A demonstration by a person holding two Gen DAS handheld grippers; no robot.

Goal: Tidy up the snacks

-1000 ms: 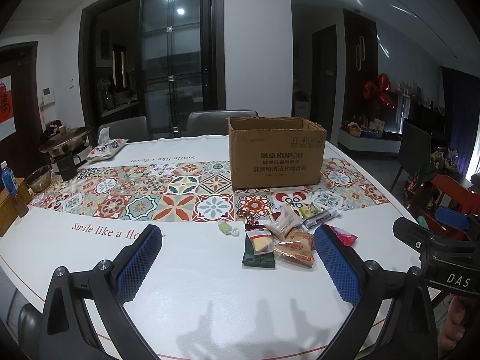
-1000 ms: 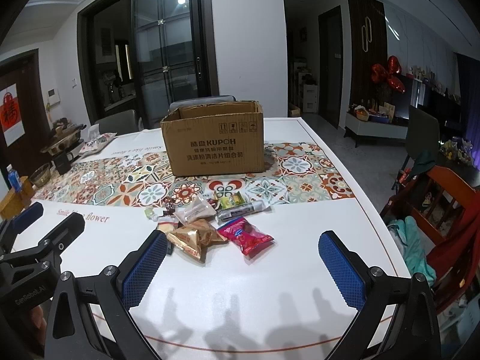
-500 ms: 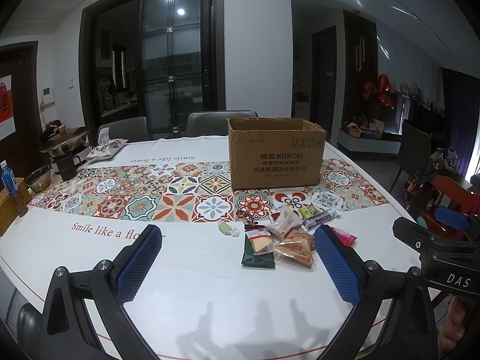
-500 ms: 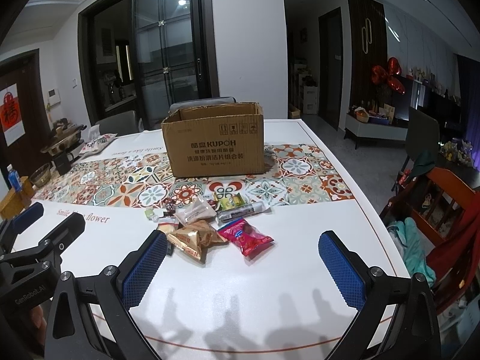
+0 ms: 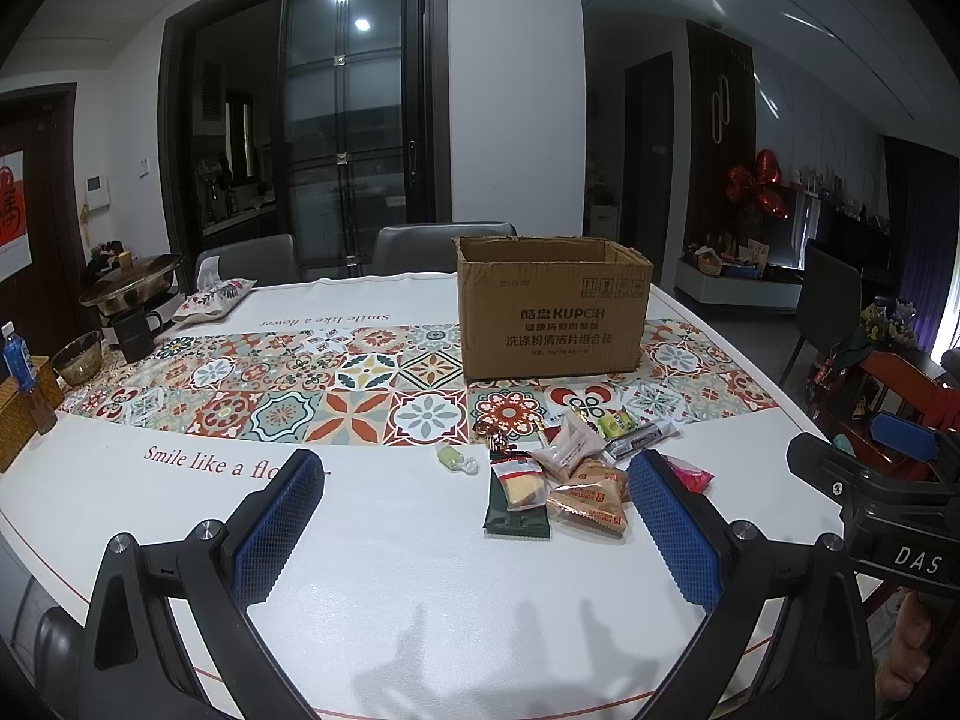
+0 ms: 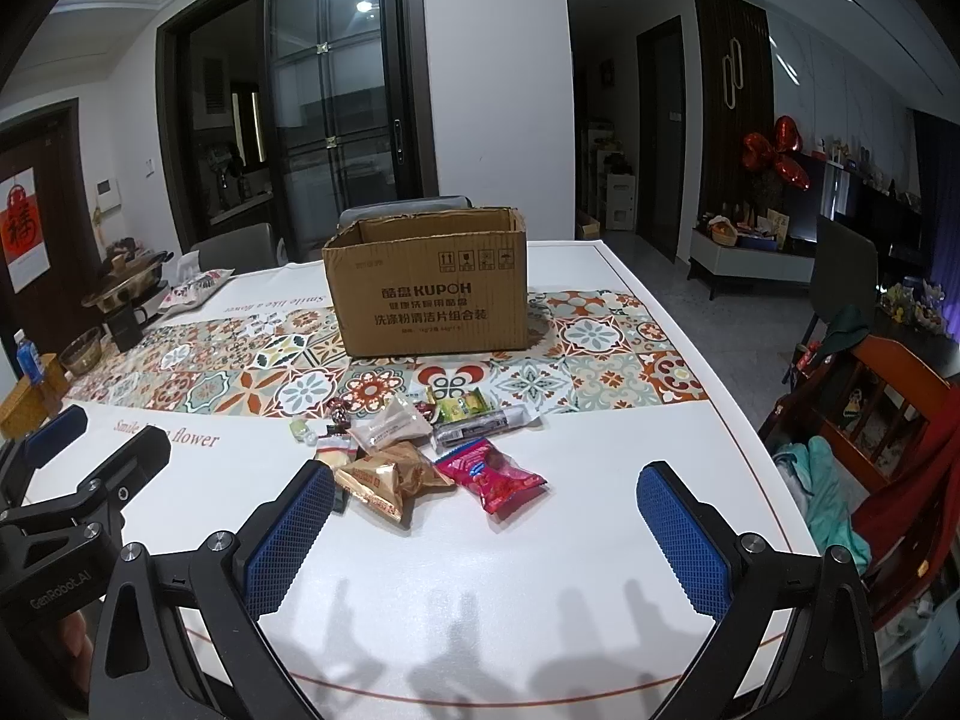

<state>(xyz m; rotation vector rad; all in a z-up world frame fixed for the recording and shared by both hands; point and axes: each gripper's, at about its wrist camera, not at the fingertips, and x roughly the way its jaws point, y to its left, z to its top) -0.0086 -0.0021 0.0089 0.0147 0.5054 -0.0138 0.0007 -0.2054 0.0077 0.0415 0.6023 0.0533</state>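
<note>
An open brown cardboard box [image 5: 552,306] stands on the patterned runner; it also shows in the right wrist view [image 6: 429,291]. A pile of small snack packets lies in front of it: a dark green packet [image 5: 517,501], tan packets [image 5: 591,495] [image 6: 390,480], a red packet [image 6: 492,474], a clear pouch [image 6: 393,423] and a small green candy [image 5: 453,459]. My left gripper [image 5: 474,516] is open and empty, above the table short of the pile. My right gripper [image 6: 486,534] is open and empty, just short of the red packet.
The white table [image 5: 420,600] has its curved front edge close below both grippers. A pot [image 5: 129,288], black mug [image 5: 135,333], glass bowl [image 5: 78,357] and water bottle [image 5: 18,360] stand at the far left. Wooden furniture with clothes [image 6: 870,438] stands right of the table.
</note>
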